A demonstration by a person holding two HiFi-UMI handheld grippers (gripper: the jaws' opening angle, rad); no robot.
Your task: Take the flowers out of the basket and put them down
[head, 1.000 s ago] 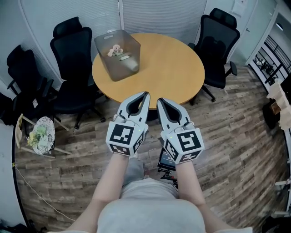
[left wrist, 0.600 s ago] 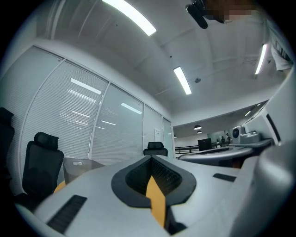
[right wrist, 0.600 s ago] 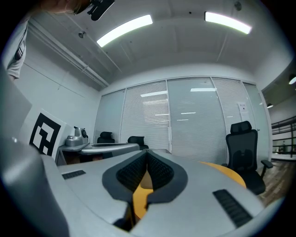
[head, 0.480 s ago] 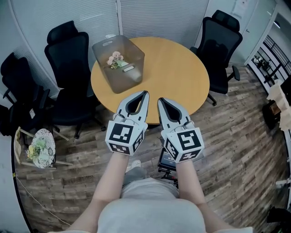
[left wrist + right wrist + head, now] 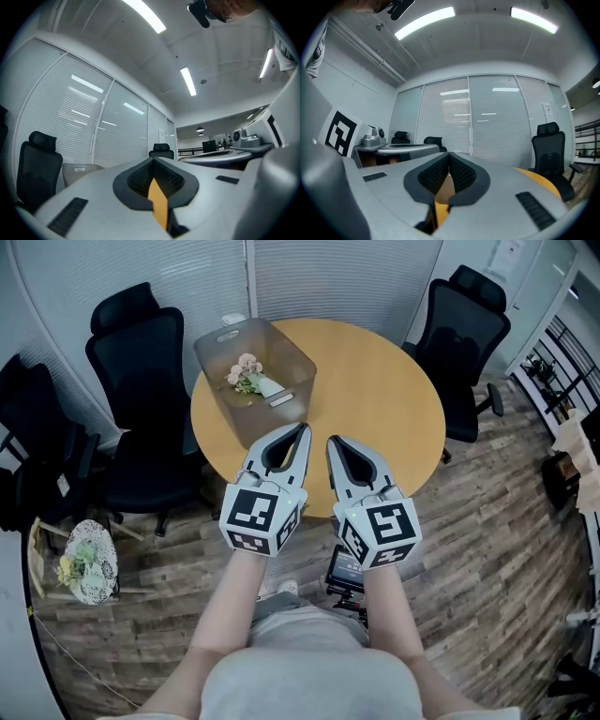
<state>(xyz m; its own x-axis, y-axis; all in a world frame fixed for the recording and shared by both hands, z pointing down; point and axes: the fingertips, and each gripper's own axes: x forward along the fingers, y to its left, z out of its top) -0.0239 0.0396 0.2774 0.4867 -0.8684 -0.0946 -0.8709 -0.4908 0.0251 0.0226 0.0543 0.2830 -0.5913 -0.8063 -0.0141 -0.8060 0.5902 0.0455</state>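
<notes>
— Step in hand?
— Approach, judging by the layout. Nothing lifted yet.
— Flowers (image 5: 246, 373)?
— Inside basket (image 5: 290, 410), small pink bunch low down, stem end toward the near wall. Not touched by anything.
— Basket position?
— Far left edge of table (image 5: 384, 399), just in from the rim.
— Left gripper (image 5: 300, 431)?
— Clenched, jaws together, nothing between them. Only tabletop colour through the gap behind the tips.
— Right gripper (image 5: 332, 441)?
— Same: clenched, empty.
— Placement of both?
— Side by side, held level, tips over the near edge of the table. Well short of the basket, a bit right of it.
— Next move?
— Probably: carry one gripper forward and left to the basket, open its jaws, tip down over the rim. Tall walls, so entry from above, not from the side. Close on the stems rather than the blooms.
— Then?
— Lift clear of the walls, set down on bare tabletop toward the middle or right edge.
— Other gripper?
— Maybe to steady the basket; light plastic by the look, likely to slide.
— Obstacles?
— Black chair (image 5: 141, 371) off the left edge, another chair (image 5: 469, 329) off the far right edge. Neither in the way.
</notes>
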